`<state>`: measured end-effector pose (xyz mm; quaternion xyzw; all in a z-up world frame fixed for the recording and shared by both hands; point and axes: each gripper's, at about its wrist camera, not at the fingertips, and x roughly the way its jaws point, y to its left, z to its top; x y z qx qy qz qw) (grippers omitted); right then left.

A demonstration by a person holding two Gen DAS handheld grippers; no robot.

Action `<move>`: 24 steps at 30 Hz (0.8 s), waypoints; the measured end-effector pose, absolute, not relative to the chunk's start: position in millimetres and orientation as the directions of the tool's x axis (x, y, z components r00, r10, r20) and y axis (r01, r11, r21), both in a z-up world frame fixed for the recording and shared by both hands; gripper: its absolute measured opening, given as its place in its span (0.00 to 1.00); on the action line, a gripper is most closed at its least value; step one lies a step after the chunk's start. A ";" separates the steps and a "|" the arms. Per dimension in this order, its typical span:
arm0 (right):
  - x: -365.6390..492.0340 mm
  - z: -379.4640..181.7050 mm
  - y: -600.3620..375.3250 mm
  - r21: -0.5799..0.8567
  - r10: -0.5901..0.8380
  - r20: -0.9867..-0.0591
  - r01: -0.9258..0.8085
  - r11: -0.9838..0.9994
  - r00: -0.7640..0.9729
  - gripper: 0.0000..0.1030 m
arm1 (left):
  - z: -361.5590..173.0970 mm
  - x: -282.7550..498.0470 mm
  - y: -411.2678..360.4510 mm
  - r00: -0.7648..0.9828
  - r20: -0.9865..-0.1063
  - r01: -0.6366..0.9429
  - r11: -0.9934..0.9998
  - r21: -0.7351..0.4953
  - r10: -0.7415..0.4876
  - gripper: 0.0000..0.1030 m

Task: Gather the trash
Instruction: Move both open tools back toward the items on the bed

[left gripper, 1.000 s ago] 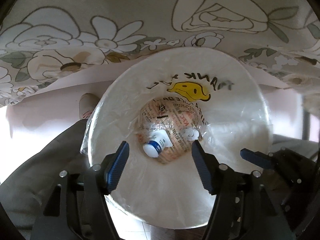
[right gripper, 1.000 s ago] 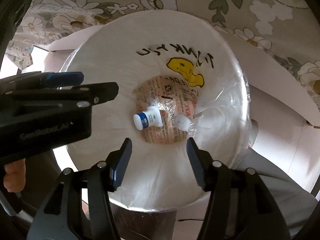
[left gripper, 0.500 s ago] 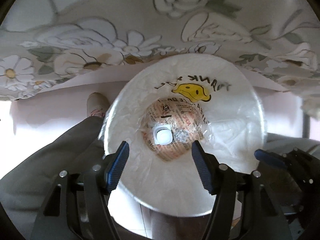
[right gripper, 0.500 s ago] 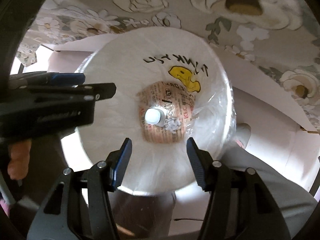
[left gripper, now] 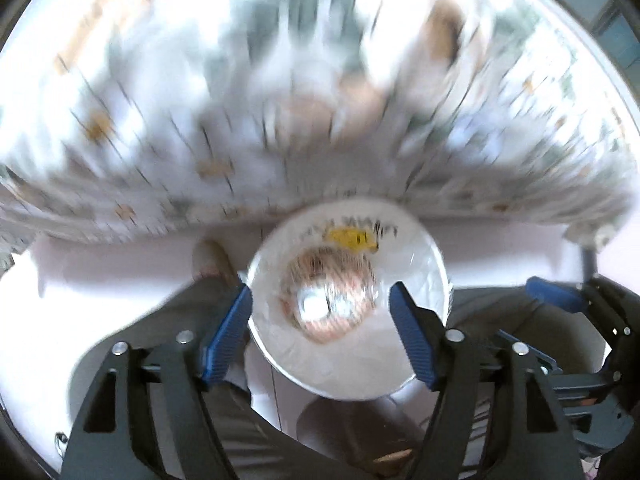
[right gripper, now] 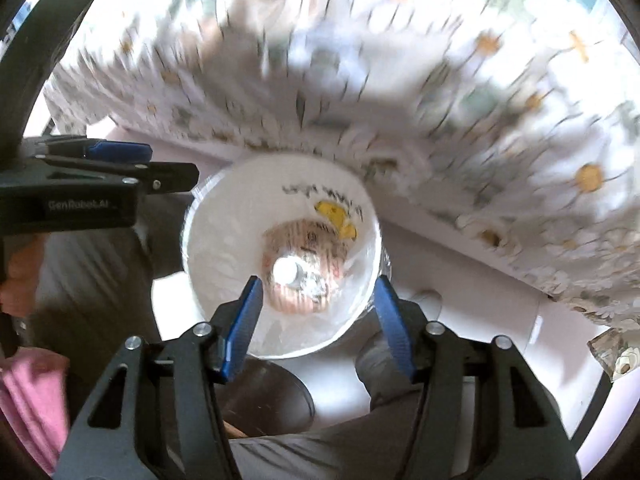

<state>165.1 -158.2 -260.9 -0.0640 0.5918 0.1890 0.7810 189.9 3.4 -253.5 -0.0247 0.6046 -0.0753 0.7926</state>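
A round bin lined with a white plastic bag (left gripper: pixel 352 364) (right gripper: pixel 224 248) stands on the floor below both grippers. At its bottom lie a small white bottle (left gripper: pixel 314 304) (right gripper: pixel 285 269) and a crumpled shiny scrap (right gripper: pixel 316 286) on printed paper. My left gripper (left gripper: pixel 320 336) is open and empty, high above the bin. My right gripper (right gripper: pixel 316 326) is open and empty, also above the bin. The left gripper also shows in the right wrist view (right gripper: pixel 132 164) at the left edge.
A table with a floral cloth (left gripper: pixel 280 100) (right gripper: pixel 440 100) hangs over the far side of the bin, blurred by motion. The person's grey trouser legs (left gripper: pixel 168 344) (right gripper: pixel 360 448) and a shoe (left gripper: pixel 208 258) are beside the bin.
Both grippers have risen away from the bin, which now looks smaller. The bottle dropped to the bin's bottom and turned end-on.
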 end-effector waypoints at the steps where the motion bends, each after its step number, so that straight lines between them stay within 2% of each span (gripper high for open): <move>1: 165.9 -250.1 -161.1 0.128 0.227 -0.943 -0.363 0.923 0.243 0.60 | -242.8 189.7 3.2 0.281 -0.949 0.097 0.988 -0.119 -0.141 0.74; 11: 173.7 -156.0 -179.7 0.088 0.245 -0.868 -0.351 0.932 0.432 0.61 | -143.8 189.7 -1.1 0.479 -0.870 0.143 0.988 -0.058 -0.121 0.85; 17: 180.9 -108.7 -200.4 0.071 0.244 -0.814 -0.328 0.942 0.526 0.63 | -107.0 197.7 -9.5 0.527 -0.843 0.152 0.988 -0.034 -0.111 0.85; 21: 188.3 -81.5 -208.7 0.043 0.236 -0.781 -0.328 0.944 0.578 0.64 | -88.9 201.9 -13.7 0.581 -0.813 0.151 0.987 0.047 -0.050 0.86; 24: 195.5 -59.7 -212.5 0.029 0.239 -0.756 -0.335 0.942 0.609 0.68 | -78.0 211.8 -12.9 0.585 -0.809 0.145 0.989 0.026 -0.064 0.86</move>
